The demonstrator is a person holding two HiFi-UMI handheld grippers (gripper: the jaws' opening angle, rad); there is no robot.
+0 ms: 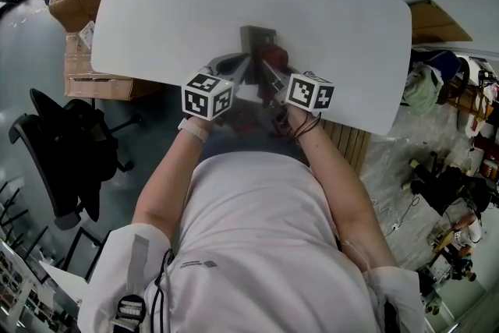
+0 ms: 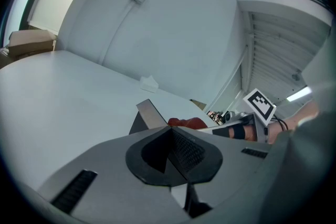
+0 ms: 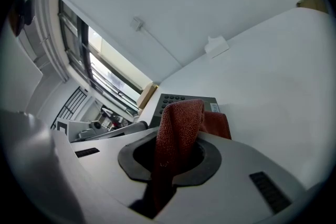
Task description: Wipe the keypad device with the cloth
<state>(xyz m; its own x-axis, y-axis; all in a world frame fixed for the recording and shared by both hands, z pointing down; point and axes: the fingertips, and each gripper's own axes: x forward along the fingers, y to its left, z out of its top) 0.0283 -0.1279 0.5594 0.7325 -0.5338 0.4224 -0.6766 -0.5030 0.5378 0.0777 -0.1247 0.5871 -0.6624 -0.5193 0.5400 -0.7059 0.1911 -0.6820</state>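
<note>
Over the table (image 3: 273, 76), right hand-held gripper (image 3: 176, 153) pinches nubbly red cloth (image 3: 181, 118) by slab-like keypad device (image 3: 176, 99); left hand-held gripper (image 2: 170, 147) closed.

keypad device (image 3: 209, 100) half covered by red cloth (image 3: 177, 134), its keys (image 3: 172, 100) too small to read

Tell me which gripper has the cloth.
The right gripper: the red cloth is pinched between its jaws, by the keypad device. The left gripper has its jaws shut, no cloth between them.
</note>
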